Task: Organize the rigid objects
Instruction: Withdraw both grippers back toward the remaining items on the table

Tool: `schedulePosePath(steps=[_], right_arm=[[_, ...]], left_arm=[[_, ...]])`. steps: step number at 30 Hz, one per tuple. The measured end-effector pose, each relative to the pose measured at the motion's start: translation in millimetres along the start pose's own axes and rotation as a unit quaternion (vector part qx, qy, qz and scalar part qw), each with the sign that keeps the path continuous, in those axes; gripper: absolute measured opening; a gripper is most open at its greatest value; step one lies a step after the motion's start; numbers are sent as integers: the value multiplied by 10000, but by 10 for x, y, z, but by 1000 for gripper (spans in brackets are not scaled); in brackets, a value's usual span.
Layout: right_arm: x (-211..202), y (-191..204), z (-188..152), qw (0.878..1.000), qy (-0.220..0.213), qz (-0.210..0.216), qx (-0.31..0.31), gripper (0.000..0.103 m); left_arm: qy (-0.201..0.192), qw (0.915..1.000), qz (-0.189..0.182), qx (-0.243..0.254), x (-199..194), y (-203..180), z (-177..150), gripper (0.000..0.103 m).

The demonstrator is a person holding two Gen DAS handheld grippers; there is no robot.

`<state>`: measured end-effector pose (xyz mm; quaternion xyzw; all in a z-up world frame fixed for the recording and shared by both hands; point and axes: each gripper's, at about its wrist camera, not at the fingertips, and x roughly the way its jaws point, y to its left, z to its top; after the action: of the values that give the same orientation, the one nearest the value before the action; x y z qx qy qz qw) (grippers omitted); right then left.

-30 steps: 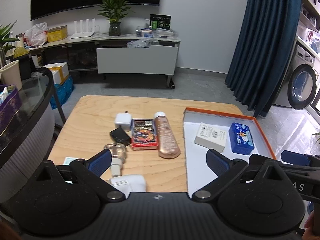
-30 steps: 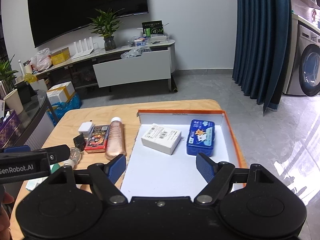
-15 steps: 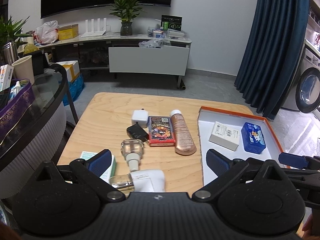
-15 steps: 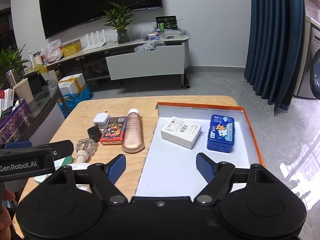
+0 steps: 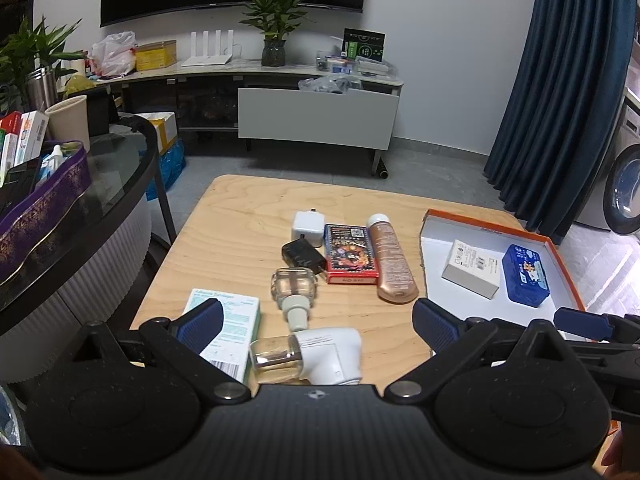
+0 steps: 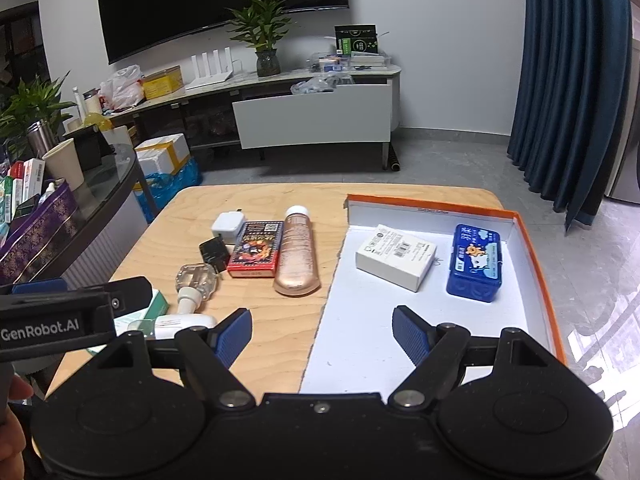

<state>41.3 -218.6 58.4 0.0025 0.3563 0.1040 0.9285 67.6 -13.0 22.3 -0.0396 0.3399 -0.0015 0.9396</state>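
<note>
The left gripper (image 5: 316, 320) is wide open and holds nothing. The right gripper (image 6: 322, 330) is wide open too, with nothing in it. Both hang above the near edge of the wooden table (image 5: 248, 216).

A white box (image 6: 396, 257) and a blue box (image 6: 476, 263) lie side by side in the tray (image 6: 536, 264). Left of the tray lie a pink bottle (image 6: 298, 254), a red box (image 6: 256, 249), a white plug (image 6: 228, 227), a black plug (image 6: 214, 254) and a glass bottle (image 5: 294, 288).

White box (image 6: 395, 257), blue case (image 6: 476, 264) inside tray (image 6: 538, 276), seemingly flat.
</note>
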Motion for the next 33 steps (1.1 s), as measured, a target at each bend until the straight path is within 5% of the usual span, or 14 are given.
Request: schedulePosePath(steps=[33], right_arm=[[323,315,-370,9974,564,399,-202,91]], left_arm=[[485,9977,362,-296,221,823,-444,103]])
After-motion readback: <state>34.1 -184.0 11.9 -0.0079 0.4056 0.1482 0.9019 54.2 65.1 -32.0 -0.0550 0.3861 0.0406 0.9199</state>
